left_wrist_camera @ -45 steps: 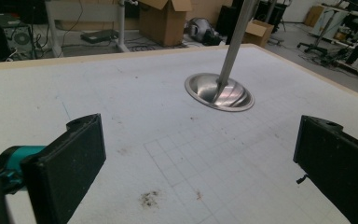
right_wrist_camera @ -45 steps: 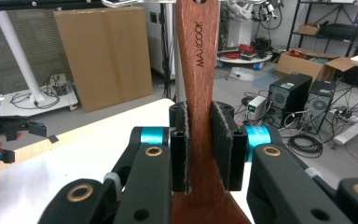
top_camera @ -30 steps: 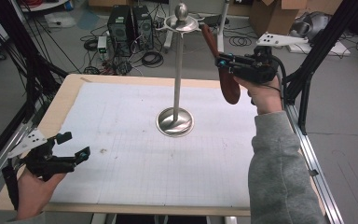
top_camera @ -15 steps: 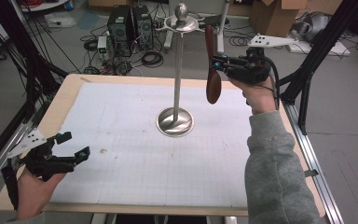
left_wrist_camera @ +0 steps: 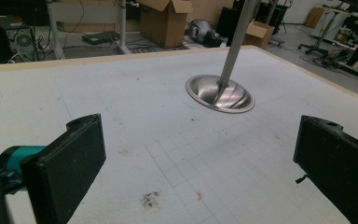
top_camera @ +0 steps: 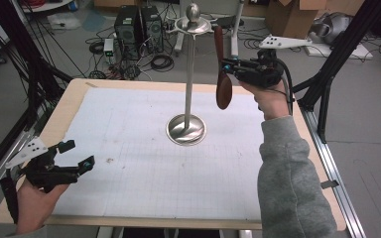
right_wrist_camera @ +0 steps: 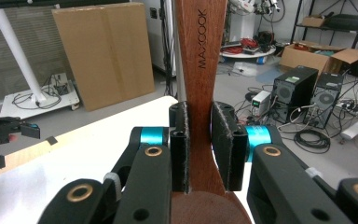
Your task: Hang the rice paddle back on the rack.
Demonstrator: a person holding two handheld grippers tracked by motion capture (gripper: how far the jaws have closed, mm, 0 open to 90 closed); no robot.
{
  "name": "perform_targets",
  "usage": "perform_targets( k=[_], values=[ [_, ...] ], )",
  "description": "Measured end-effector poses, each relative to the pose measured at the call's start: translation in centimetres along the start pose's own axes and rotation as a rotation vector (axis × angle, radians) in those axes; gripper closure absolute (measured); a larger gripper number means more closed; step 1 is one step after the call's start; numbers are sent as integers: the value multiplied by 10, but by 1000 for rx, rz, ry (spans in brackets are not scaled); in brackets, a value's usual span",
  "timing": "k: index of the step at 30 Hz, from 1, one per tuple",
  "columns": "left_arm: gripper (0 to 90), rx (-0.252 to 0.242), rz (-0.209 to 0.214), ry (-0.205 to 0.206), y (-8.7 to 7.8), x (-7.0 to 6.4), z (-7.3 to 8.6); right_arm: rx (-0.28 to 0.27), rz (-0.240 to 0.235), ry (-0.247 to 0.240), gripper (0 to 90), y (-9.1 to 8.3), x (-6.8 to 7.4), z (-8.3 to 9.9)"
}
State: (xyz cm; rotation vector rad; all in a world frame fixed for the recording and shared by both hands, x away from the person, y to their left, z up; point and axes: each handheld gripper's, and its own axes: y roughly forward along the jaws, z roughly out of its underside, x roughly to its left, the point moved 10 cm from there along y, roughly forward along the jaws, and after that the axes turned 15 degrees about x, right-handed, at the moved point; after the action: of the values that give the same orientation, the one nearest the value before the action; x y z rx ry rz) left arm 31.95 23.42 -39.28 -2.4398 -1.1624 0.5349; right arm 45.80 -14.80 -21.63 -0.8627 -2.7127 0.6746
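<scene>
Spoon: a dark reddish-brown wooden spoon (top_camera: 222, 74), smooth and polished, with a flat handle that widens upward and a rounded bowl at the low end; the right gripper view shows the word MAXCOOK (right_wrist_camera: 202, 39) stamped along the handle.
Spoon position: it hangs nearly upright in the air above the far right part of the tabletop, bowl down, handle top close beside the disc at the top of the stand.
Left gripper: the left gripper (top_camera: 73, 154) rests low at the near left corner of the tabletop, jaws spread wide with nothing between them, pointing toward the stand's base.
Tabletop: a wooden board with a pale rim (top_camera: 74, 96), covered by a white gridded sheet (top_camera: 129, 129) that carries a small brown stain (left_wrist_camera: 150, 199) near the left gripper.
Stand: a polished metal stand (top_camera: 188, 79) rises from a round dished base near the middle of the tabletop, topped by a disc and a ball knob.
Right gripper: the right gripper (right_wrist_camera: 199, 142) is clamped on the spoon's neck just above the bowl, a black pad pressed flat against each edge of the handle.
Room: beyond the far edge, a grey floor with computer towers (top_camera: 139, 25), tangled cables and cardboard boxes (top_camera: 287, 15).
</scene>
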Motion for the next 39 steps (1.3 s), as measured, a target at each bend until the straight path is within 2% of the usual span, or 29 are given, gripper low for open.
perform_targets(
  k=[21, 26, 35, 39],
  values=[
    [26, -5, -1, -3, -3, 1, 1, 8, -6, 3, 775, 17, 1, -4],
    [26, -8, -5, -6, -4, 2, 1, 1, -20, 15, 774, 23, 2, -6],
    [26, -6, -6, -3, -5, 1, 1, 1, -12, 18, 773, 25, 2, -6],
    [26, -8, -5, -1, -5, 0, 0, -18, -10, 24, 749, 24, 3, -5]
  ],
)
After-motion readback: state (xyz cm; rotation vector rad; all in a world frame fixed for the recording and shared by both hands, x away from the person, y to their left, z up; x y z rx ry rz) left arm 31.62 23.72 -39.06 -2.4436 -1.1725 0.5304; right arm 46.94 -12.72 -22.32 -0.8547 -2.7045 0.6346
